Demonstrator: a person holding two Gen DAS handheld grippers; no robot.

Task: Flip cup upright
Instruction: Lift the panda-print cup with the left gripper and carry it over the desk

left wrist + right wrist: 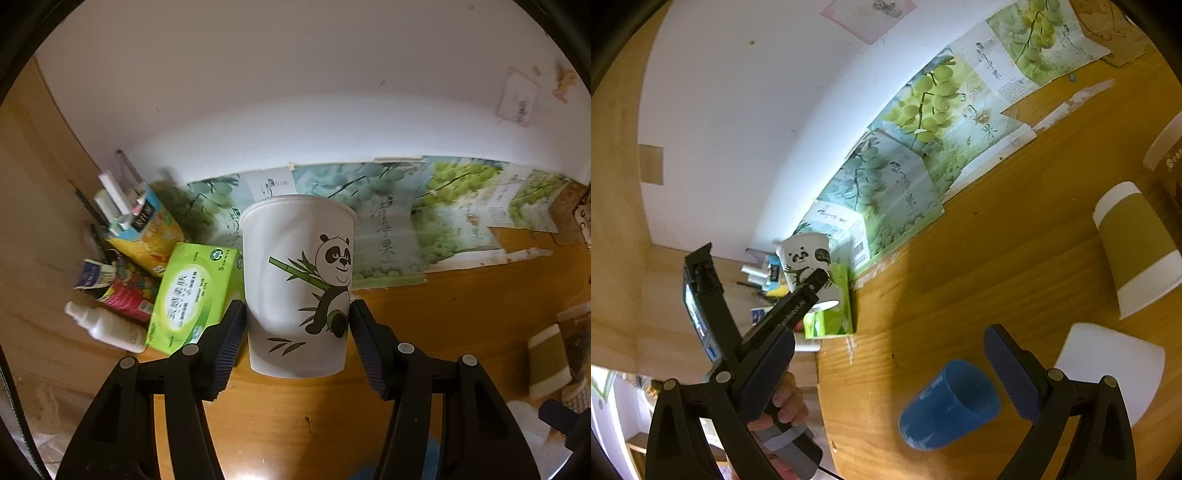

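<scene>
In the left wrist view, the left gripper (297, 343) fills the bottom of the frame, and its two dark ribbed pads press against the sides of the panda cup (297, 284). That's a firm clamp on the lower half of the cup, which sits dead centre, mouth up, its wall dented on the left. Below it runs the wooden table (443, 314). Left of the cup, a green tissue pack (190, 299) lies tilted, and further left a white spray bottle (107, 326) lies on its side. Behind them, upper left, a clutter of cartons and tubes. Along the back, grape-print cartons (458, 221) lean against the white wall.

Over to the right wrist view: the right gripper (897, 354) has its jaws spread wide, nothing between the pads. Between them, at lower centre, a blue cup (947, 406) lies on its side on the table. To its right, partly behind the right finger, a white cup (1108, 365). Higher at the right edge, a green-banded cup (1137, 247) sits mouth down. Far off at centre left, the panda cup appears again, mouth up in the other tool's grip, a hand (786, 402) on the handle at lower left.
</scene>
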